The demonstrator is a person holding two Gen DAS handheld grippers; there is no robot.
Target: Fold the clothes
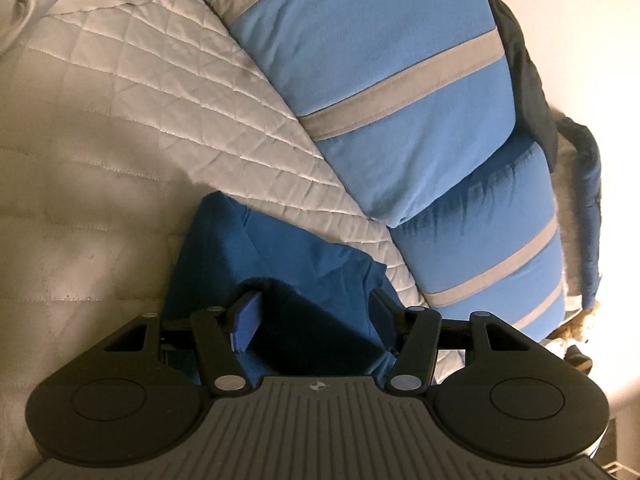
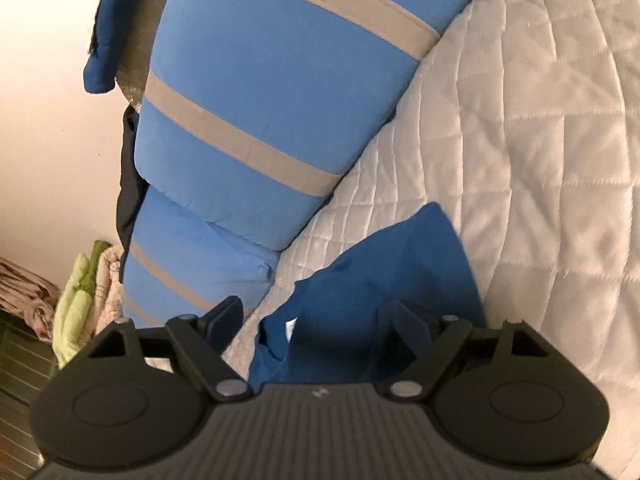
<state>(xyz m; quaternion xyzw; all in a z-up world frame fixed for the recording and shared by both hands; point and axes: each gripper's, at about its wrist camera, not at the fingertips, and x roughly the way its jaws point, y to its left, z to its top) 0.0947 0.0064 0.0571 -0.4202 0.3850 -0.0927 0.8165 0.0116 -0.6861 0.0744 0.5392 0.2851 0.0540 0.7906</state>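
A dark blue garment (image 1: 288,256) lies crumpled on the pale quilted bedspread (image 1: 120,120). In the left wrist view my left gripper (image 1: 314,316) stands over its near part. The jaws are apart, the fabric bunches in shadow between them, and the left pad (image 1: 245,320) shows bare. In the right wrist view the same blue garment (image 2: 384,264) rises to a peak on the bedspread (image 2: 540,140), with a small white tag (image 2: 291,325) near its edge. My right gripper (image 2: 318,320) is wide open over it, and its right finger (image 2: 412,322) rests above the cloth.
Two light blue pillows with grey stripes (image 1: 380,60) (image 2: 260,80) lean along the bed's edge by the wall. Another dark blue cloth (image 1: 588,184) (image 2: 100,40) hangs behind them. A heap of green and pale laundry (image 2: 76,308) sits beside the bed.
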